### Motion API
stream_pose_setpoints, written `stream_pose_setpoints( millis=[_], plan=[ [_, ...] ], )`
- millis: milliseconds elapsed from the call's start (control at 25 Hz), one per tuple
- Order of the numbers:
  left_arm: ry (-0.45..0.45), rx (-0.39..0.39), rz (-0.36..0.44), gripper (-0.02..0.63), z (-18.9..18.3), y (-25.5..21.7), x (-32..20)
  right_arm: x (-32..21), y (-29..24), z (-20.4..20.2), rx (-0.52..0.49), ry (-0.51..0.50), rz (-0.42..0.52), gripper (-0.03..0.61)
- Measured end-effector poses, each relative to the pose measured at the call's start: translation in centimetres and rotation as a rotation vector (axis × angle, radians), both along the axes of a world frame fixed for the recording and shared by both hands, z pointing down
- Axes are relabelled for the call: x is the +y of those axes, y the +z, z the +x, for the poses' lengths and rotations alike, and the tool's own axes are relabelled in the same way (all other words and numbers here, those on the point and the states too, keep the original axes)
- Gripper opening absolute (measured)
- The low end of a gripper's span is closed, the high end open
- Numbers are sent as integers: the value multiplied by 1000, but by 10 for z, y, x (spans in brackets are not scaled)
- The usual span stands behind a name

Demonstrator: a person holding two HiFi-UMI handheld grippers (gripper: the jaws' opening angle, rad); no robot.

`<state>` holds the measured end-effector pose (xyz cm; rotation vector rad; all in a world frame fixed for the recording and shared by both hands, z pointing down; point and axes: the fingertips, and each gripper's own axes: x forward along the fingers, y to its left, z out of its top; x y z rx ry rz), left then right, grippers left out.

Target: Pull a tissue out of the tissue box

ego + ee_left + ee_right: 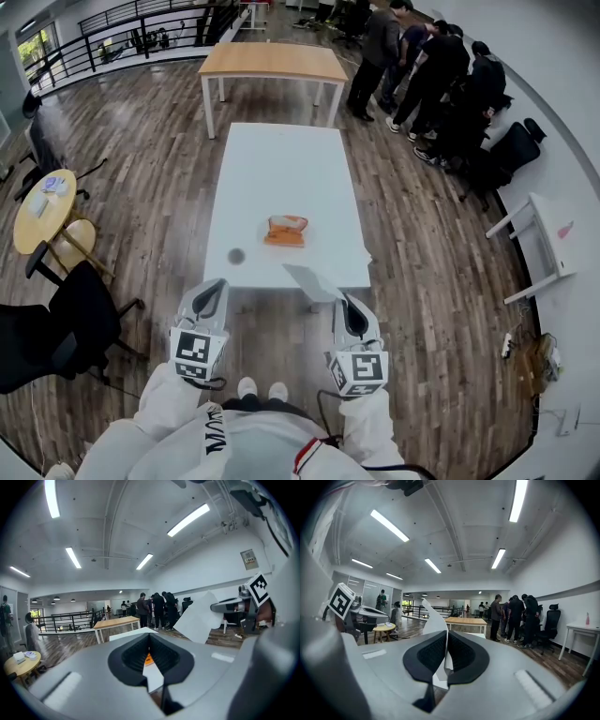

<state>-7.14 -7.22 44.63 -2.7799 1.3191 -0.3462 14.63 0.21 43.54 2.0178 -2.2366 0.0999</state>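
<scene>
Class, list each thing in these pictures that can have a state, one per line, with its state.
tissue box: resting on the white table, nothing touching it.
tissue: out of the box, held up near the table's front edge.
left gripper: shut, nothing between its jaws.
right gripper: shut on the tissue.

No readable text anywhere; wall plaque (249, 559) print too small.

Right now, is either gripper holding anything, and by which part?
The right gripper is shut on a white tissue, pinched at its near edge; the rest sticks out ahead. The left gripper is shut, empty.
</scene>
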Motion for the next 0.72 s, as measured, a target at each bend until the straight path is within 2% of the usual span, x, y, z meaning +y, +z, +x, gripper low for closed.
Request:
stream_pose_setpoints(
  millis=[720],
  plan=[
    [-4, -8, 5, 0, 7, -1, 2, 3, 1, 10, -9, 7, 5, 2]
  ],
)
